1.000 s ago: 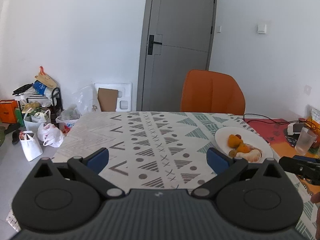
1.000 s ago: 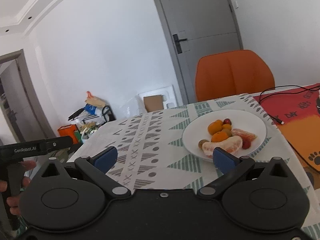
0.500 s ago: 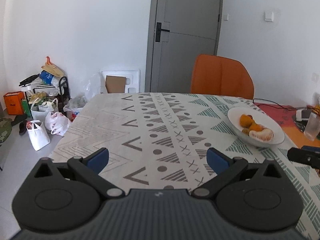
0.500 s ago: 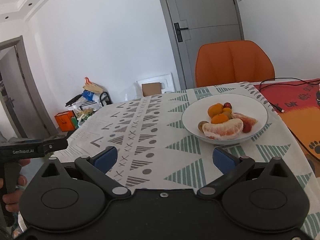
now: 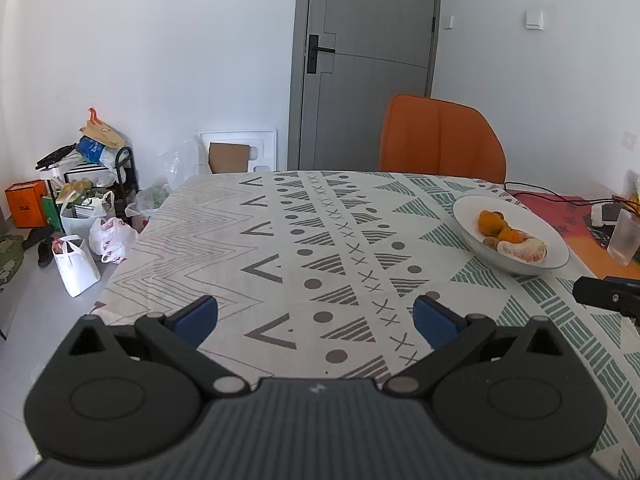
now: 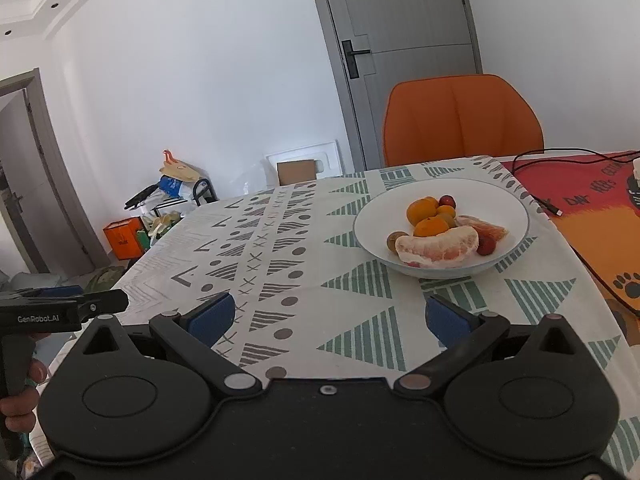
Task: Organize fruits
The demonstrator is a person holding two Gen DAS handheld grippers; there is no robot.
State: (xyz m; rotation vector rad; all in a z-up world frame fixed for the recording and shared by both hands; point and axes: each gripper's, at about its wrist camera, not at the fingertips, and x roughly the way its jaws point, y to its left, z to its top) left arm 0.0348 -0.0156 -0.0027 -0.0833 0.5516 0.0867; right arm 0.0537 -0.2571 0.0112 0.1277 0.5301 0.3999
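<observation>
A white plate point(image 6: 516, 216) on the patterned tablecloth holds several fruits: mandarins point(image 6: 422, 211), a peeled pomelo piece point(image 6: 438, 249), a pink segment point(image 6: 486, 229), small red fruits point(image 6: 447, 201) and a brown one point(image 6: 395, 240). The right gripper point(image 6: 326, 318) is open and empty, short of the plate and slightly left of it. In the left wrist view the same plate point(image 5: 556, 250) lies at the right, and the left gripper point(image 5: 316, 318) hovers open and empty over bare cloth. The right gripper's body point(image 5: 608, 298) pokes in at that view's right edge.
An orange chair point(image 6: 460, 120) stands behind the table's far edge before a grey door point(image 5: 372, 60). A red-orange mat point(image 6: 592, 208) with a black cable point(image 6: 540, 196) lies right of the plate, a plastic cup point(image 5: 624, 236) beyond. Bags and boxes point(image 5: 76, 216) clutter the floor at left.
Both grippers have drawn back and tilted down, so more tablecloth shows and the plate sits lower in view. Both stay open and empty.
</observation>
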